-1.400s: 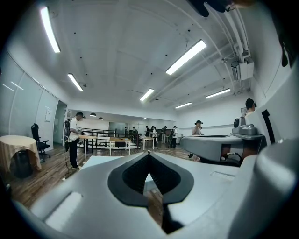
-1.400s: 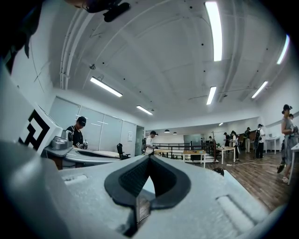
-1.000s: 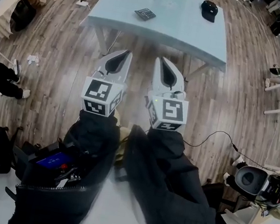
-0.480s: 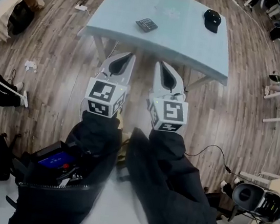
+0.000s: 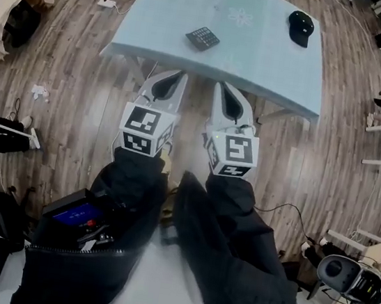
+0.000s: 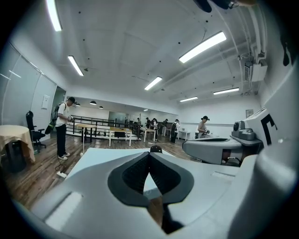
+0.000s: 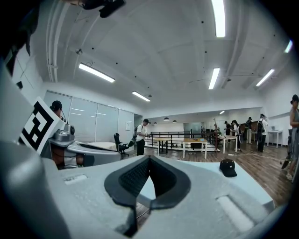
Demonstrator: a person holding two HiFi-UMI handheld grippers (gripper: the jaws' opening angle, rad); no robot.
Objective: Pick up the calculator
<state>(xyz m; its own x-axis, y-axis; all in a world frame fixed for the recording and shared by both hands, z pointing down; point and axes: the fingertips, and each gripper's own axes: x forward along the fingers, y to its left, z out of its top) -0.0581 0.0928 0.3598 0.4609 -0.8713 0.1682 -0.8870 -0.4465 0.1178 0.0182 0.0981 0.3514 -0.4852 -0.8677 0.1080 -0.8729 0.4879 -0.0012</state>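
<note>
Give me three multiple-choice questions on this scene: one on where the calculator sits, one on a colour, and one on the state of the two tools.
1. In the head view, where does the calculator lie on the table relative to the cap?
A. Left of it, nearer the person
B. Right of it
C. On top of it

2. What colour is the cap?
A. White
B. Black
C. Red

3. How do the left tool and the right tool stand?
A. Both wide open
B. Left shut on the calculator
C. Both shut and empty

Answers:
1 A: the head view shows the calculator left of the cap and closer to the table's near edge.
2 B: the cap is black in both the head view and the right gripper view.
3 C: each gripper view shows its jaw tips meeting with nothing between them.
</note>
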